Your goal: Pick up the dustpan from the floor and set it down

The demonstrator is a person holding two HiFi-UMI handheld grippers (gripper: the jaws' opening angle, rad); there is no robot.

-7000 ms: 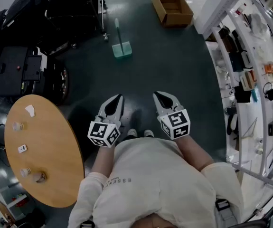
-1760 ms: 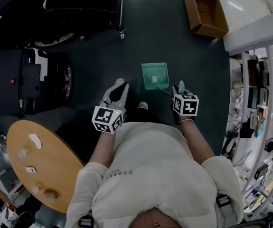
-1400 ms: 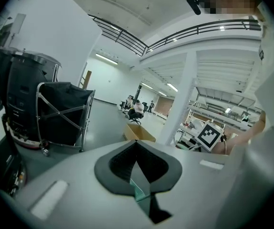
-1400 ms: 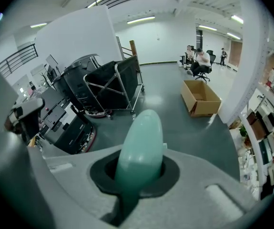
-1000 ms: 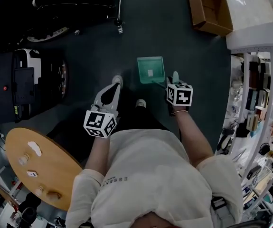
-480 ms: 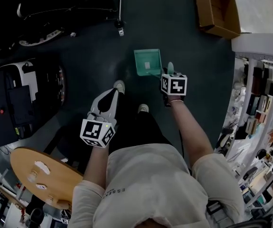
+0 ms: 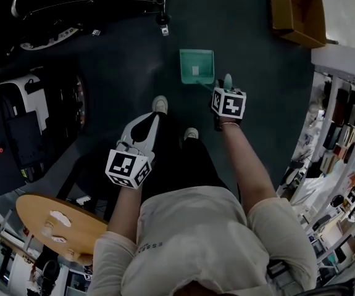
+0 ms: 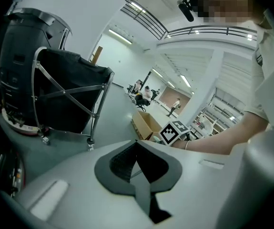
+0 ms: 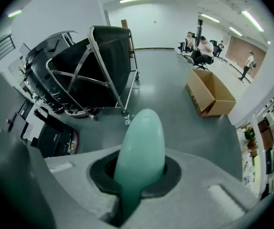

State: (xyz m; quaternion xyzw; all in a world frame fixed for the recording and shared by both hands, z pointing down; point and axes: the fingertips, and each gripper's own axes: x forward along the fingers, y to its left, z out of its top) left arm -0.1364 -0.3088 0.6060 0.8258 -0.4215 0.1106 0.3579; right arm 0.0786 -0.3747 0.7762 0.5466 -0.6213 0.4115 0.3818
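While clamped at rounded handle (image 9: 139,147) in right gripper (image 7: 225,91), near floor (image 7: 251,48) at upper centre: teal dustpan (image 7: 196,66), liable to swivel in single grip and land tilted; left gripper (image 7: 147,119) jaws together, empty.

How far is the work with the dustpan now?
Done: the right gripper is shut on the handle. In hand: the green dustpan is ahead of the shoes; whether it touches the floor is unclear. Left: set it down and release. The left gripper is shut, empty.
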